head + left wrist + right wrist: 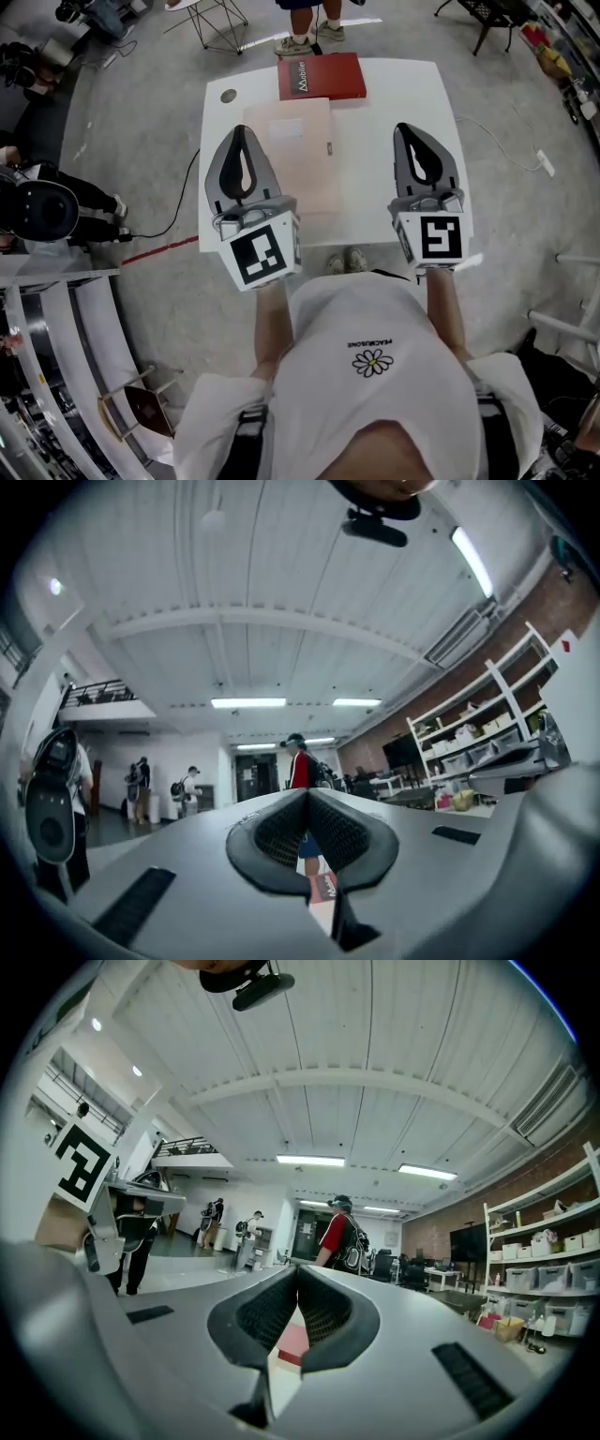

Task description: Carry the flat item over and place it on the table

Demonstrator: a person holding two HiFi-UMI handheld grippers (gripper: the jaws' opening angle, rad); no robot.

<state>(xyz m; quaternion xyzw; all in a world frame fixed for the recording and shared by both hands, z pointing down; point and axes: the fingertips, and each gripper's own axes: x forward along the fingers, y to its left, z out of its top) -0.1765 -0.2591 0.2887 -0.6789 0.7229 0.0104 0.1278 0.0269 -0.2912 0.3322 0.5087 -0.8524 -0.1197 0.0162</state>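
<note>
Left gripper (243,131): jaws together, holding nothing.
Right gripper (407,128): jaws together, likewise empty.
Flat item (298,159): lying on the white table (403,94) between both grippers (far edge meets a red box (322,77)).

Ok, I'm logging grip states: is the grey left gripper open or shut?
Shut, empty. In the left gripper view the grey left gripper has its dark ribbed pads meeting at their tips, nothing clamped between them.
</note>
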